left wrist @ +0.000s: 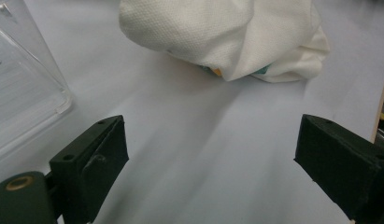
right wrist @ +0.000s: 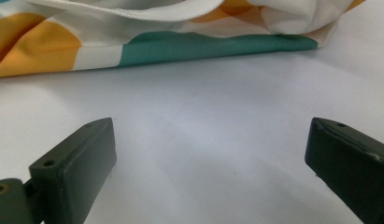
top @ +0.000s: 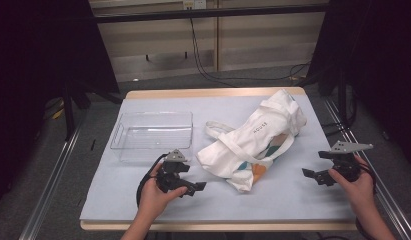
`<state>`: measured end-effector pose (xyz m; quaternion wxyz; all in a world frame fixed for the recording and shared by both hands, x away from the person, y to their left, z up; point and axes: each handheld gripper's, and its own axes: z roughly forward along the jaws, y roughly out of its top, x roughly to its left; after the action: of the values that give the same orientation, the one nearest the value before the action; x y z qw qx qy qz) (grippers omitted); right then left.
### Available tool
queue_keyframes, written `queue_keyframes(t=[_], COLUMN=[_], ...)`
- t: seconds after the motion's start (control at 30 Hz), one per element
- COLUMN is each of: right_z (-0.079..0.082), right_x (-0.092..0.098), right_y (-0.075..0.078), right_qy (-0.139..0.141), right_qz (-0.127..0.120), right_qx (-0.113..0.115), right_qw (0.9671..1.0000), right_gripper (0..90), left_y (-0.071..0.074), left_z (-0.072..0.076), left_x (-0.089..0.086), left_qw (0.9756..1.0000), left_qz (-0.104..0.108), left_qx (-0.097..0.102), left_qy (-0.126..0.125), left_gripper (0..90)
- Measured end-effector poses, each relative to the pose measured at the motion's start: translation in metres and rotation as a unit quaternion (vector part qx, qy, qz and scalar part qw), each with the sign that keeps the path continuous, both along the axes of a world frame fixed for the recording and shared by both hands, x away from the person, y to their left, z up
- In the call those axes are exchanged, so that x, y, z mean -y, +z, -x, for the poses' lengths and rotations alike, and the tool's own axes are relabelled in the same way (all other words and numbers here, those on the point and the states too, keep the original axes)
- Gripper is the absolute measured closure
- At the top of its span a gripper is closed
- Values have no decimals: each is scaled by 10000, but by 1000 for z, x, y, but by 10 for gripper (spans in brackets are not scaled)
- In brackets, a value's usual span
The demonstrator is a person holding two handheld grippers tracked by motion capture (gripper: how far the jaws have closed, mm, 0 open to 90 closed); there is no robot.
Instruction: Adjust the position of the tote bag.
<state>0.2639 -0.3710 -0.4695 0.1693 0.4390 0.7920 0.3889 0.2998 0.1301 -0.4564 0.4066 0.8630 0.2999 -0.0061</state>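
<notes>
Inspecting from the high view: found white tote bag (top: 258,137) lying on its side near middle of table (top: 293,200), slanted from far right corner toward near centre, straps trailing to its left. Noted printed lettering on its upper face and orange and teal cloth (top: 255,170) showing at its near end. Found clear plastic bin (top: 153,136) just left of bag, upright, apart from it.

Observed left gripper (top: 193,189) held in left hand (top: 155,192), low over table near front edge, just beside bag's near end and just in front of bin, pointing right toward bag. Seen through left gripper view: jaws spread wide, nothing between them but bare table; left gripper (left wrist: 210,161) short of bag (left wrist: 227,37), not touching; bin corner (left wrist: 26,93) at left.

Observed right gripper (top: 309,175) held in right hand (top: 355,180) at table's right side, well apart from bag, pointing left toward it. Seen through right gripper view: jaws likewise spread wide, gripping nothing; right gripper (right wrist: 210,163) over bare table, with orange and teal cloth (right wrist: 180,46) lying across top of frame, beyond jaw tips, untouched.

Recorded no contact between either gripper and bag or bin.
</notes>
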Motion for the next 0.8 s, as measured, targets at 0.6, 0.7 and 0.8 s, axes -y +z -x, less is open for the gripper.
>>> queue_keyframes(t=[0.6, 0.7, 0.8], right_z=[-33, -40, -45], right_x=[-8, -6, -5], right_y=[-6, -8, -6], right_qy=[-390, -502, -544], right_qz=[81, 143, 218], right_qx=[-23, 39, 169], right_qw=[9992, 9986, 9981], right_gripper=[53, 87, 140], left_y=[-1, -1, -2], left_z=[2, 2, 2], left_x=[3, 4, 5], left_qw=[10000, 10000, 10000], left_qz=[28, 4, -3], left_qx=[-58, -81, -88], left_qy=[-16, -39, -34], left_gripper=[94, 94, 94])
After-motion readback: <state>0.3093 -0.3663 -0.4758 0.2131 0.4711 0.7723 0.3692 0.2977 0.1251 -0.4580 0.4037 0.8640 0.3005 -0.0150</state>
